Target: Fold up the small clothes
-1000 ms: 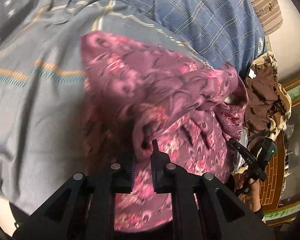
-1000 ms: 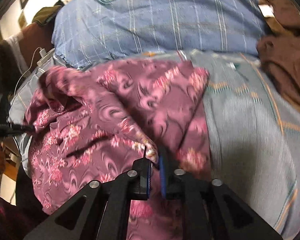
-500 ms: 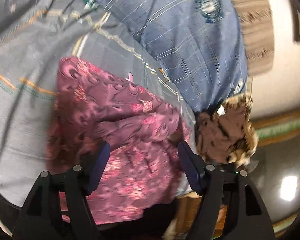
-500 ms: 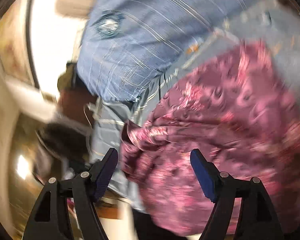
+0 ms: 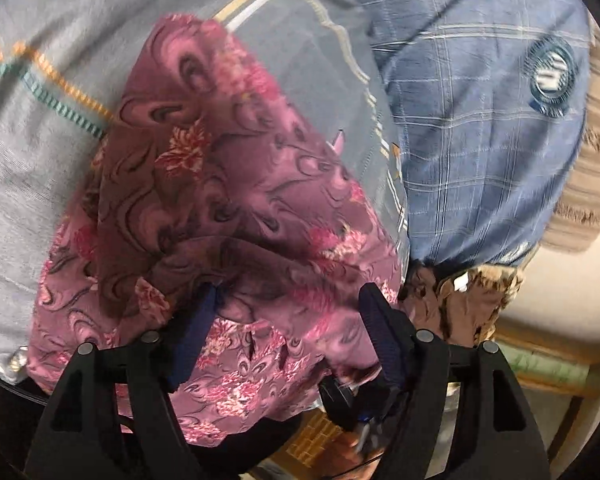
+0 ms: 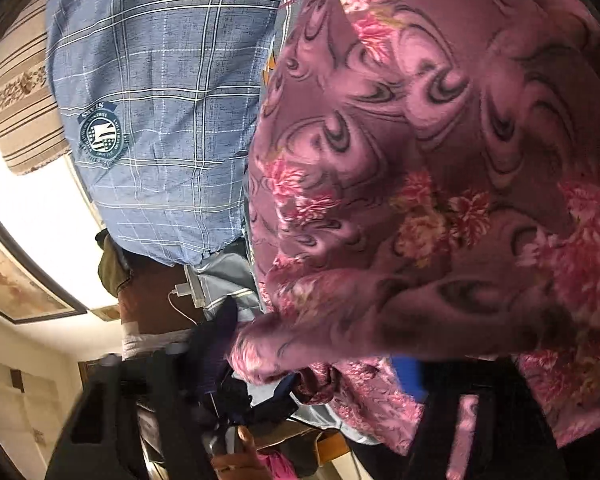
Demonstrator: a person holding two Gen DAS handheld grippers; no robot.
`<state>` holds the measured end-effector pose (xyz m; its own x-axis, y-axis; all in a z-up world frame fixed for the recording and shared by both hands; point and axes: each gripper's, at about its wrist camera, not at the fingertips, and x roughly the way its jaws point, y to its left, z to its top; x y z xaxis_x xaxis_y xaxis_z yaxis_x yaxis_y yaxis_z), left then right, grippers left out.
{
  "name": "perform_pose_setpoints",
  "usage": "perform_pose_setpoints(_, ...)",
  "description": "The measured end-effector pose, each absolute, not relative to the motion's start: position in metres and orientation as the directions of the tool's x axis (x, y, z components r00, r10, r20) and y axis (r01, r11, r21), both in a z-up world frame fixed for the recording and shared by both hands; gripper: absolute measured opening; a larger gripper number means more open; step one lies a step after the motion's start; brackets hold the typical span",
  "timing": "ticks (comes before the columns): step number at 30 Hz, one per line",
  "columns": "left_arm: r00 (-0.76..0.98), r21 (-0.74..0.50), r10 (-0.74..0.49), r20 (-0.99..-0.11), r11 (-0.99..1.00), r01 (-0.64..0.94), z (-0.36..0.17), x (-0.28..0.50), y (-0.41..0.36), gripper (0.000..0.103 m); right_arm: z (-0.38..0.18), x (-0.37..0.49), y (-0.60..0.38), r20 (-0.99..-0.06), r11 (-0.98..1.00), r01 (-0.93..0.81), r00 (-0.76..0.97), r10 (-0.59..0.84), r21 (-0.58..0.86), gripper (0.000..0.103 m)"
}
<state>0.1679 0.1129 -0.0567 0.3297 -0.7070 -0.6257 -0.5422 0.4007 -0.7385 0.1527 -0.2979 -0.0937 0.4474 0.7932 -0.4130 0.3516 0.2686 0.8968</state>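
- One big grey sheet (image 5: 40, 184) with thin orange and green stripes covers the bed, and everything else sits on it or beside it.
- One blue checked pillow (image 5: 480, 128) with a round badge lies on the sheet, just beside the pink cloth.
- One pink flowery cloth (image 5: 228, 208) is the small thing to fold. It lies on the sheet, bunched up, with one layer lying over another.
- It looks soft, thin and light. I think it will flop and slide, so it is best to hold it by a corner or along an edge, not in the middle.
- One brown ruffled cloth (image 5: 452, 300) sits past the pillow's end, near the edge of the bed.
- One left gripper (image 5: 290, 300) hangs just over the pink cloth. Its two blue fingers are wide apart and hold nothing.
- One right gripper (image 6: 324, 356) is close over the pink cloth too. That view is blurry, but its fingers look wide apart, with a fold of cloth bulging between them and not pinched.
- One white charger (image 6: 188, 289) with its wire lies beyond the pillow.
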Motion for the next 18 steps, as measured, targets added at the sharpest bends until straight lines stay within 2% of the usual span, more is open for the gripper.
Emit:
perform_pose_setpoints(1,0.324,-0.738,-0.707,-0.629,0.411,-0.535,-0.057,0.169,0.111,0.070,-0.091,0.152,-0.297,-0.400,0.283,0.308,0.442,0.803,0.908,0.007)
perform_pose_setpoints(2,0.321,-0.734,-0.698,-0.640,0.432,-0.525,-0.055,0.168,0.110,0.059,-0.087,0.149,-0.297,-0.400,0.304,0.274,0.441,0.804,0.913,0.006)
perform_pose_setpoints(3,0.320,-0.733,-0.691,-0.648,0.455,-0.505,-0.052,0.166,0.108,0.039,-0.081,0.146,-0.299,-0.399,0.328,0.230,0.450,0.799,0.916,0.006)
perform_pose_setpoints(5,0.302,-0.736,-0.689,-0.658,0.505,-0.451,-0.045,0.161,0.101,0.025,-0.067,0.137,-0.303,-0.391,0.364,0.151,0.457,0.799,0.919,0.006)
perform_pose_setpoints(6,0.300,-0.736,-0.686,-0.663,0.524,-0.429,-0.041,0.156,0.098,0.022,-0.062,0.133,-0.305,-0.388,0.376,0.122,0.459,0.799,0.919,0.006)
perform_pose_setpoints(13,0.241,-0.736,-0.698,-0.675,0.612,-0.289,-0.022,0.075,0.077,0.019,-0.030,0.068,-0.330,-0.395,0.463,-0.063,0.425,0.814,0.884,0.005)
perform_pose_setpoints(18,0.177,-0.699,-0.681,-0.711,0.653,-0.292,-0.048,0.025,0.075,0.019,-0.056,0.030,-0.336,-0.456,0.496,-0.011,0.376,0.806,0.868,0.005)
